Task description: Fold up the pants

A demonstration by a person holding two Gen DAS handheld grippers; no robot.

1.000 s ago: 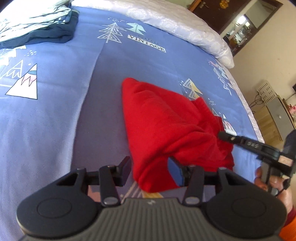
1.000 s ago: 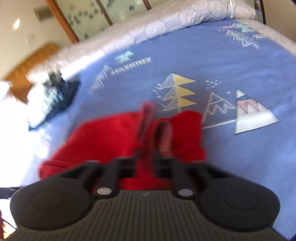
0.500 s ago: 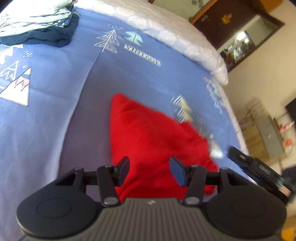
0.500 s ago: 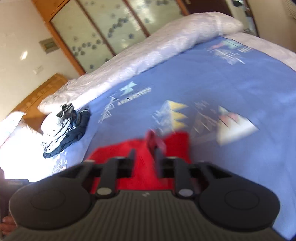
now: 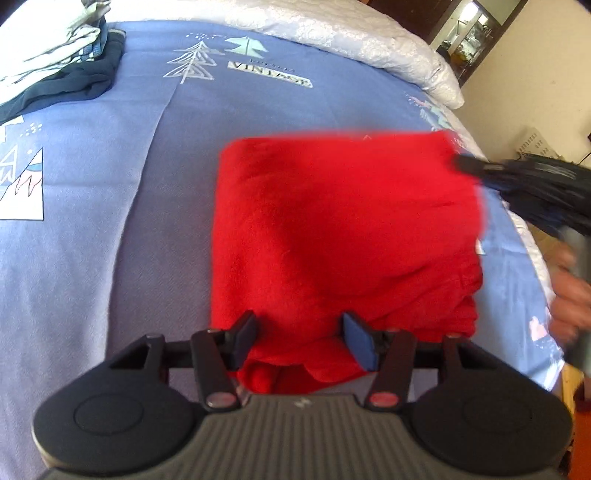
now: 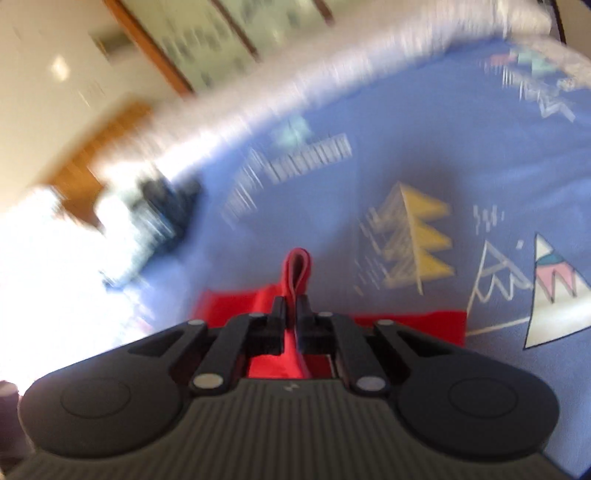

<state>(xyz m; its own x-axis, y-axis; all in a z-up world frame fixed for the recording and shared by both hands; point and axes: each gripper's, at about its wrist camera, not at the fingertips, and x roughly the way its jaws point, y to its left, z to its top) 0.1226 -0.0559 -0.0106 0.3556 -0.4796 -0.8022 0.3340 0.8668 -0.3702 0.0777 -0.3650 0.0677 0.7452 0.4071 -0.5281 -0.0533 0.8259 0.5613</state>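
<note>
The red pants (image 5: 340, 236) lie folded over on the blue printed bedspread (image 5: 110, 184) in the left wrist view. My left gripper (image 5: 301, 338) is open and empty, with its fingers to either side of the near edge of the pants. My right gripper (image 6: 291, 314) is shut on a fold of the red pants (image 6: 295, 266) and shows blurred at the pants' far right corner (image 5: 469, 164). The rest of the pants (image 6: 410, 325) spreads below it.
A pile of dark and white clothes (image 5: 55, 74) lies at the far left of the bed. White pillows (image 5: 351, 33) run along the far edge. The bed's right edge (image 5: 535, 251) drops to a wooden floor. A dark door and cabinet stand beyond.
My right gripper has carried its corner of the pants away from me, spreading the top layer into a flat rectangle. My left gripper stayed open at the near edge.
</note>
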